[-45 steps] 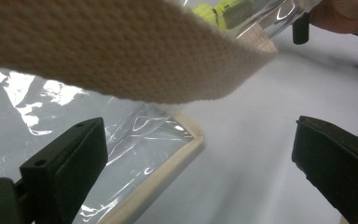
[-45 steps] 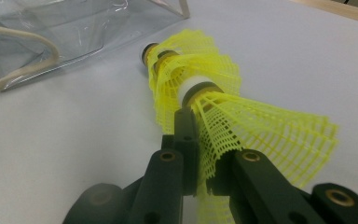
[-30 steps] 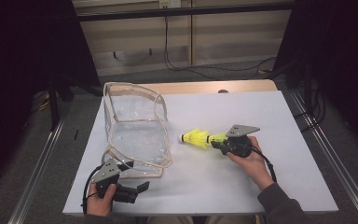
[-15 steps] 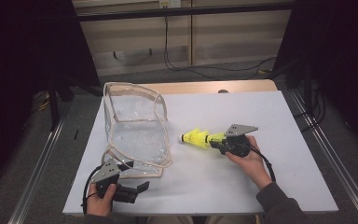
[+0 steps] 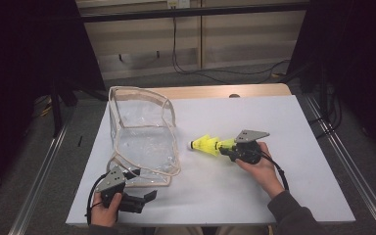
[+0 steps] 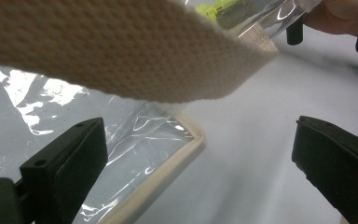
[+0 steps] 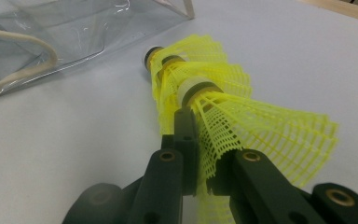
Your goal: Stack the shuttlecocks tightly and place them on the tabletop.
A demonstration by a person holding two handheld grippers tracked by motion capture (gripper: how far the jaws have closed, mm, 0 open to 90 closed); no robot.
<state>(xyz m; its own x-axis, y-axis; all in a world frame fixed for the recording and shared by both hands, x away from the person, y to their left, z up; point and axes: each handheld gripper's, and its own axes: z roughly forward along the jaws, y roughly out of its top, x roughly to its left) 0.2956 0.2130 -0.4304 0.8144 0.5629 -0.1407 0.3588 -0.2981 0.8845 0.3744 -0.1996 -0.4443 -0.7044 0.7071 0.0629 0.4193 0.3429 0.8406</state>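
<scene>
R tongs (image 5: 226,146) clamped on mesh skirt of nested yellow shuttlecocks (image 5: 206,145), held just above white surface (image 5: 274,122), cork end twd clear bag (image 5: 142,134) nearby. L tongs (image 5: 147,197) wide, nothing betw them, at bag's near corner; bag's cream strap (image 6: 121,51) hangs close over them.

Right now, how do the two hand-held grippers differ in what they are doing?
The right hand-held gripper is shut on the stacked yellow mesh-skirted plastic shuttlecocks; the left hand-held gripper stands open, holding nothing. The right hand-held gripper sits mid-table; the left hand-held gripper waits at the near edge, beside the clear plastic bag with cream trim. Both are black, each held in one hand.
</scene>
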